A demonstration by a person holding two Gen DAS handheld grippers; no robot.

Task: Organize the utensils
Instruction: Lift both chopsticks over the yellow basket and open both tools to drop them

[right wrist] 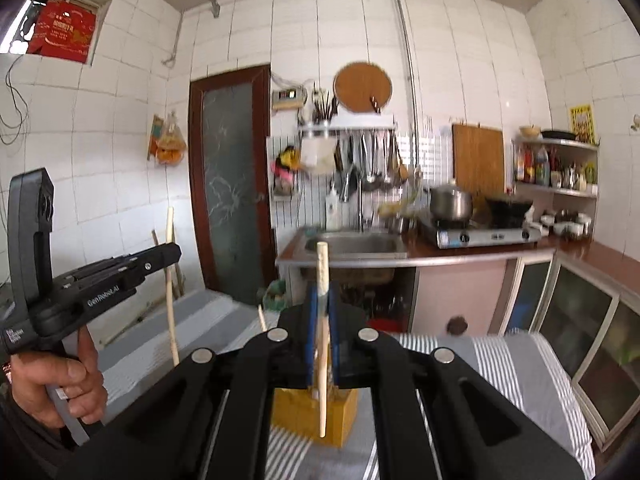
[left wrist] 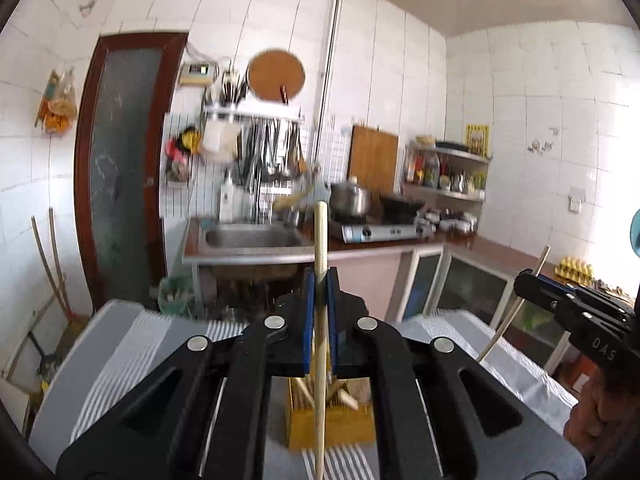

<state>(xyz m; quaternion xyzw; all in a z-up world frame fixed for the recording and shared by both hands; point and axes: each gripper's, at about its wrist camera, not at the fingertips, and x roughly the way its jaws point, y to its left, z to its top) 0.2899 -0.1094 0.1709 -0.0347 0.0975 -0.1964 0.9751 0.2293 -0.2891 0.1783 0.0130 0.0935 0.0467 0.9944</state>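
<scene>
My left gripper is shut on a pale wooden chopstick held upright above the table. My right gripper is shut on a second wooden chopstick, also upright. Below both stands a yellow utensil holder with several wooden utensils in it; in the right wrist view the yellow holder is partly hidden by the gripper. The right gripper with its chopstick shows at the right of the left wrist view. The left gripper with its chopstick shows at the left of the right wrist view.
A grey striped cloth covers the table under the holder. Beyond it are a steel sink, a gas stove with a pot, a dark door and glass-front cabinets at the right.
</scene>
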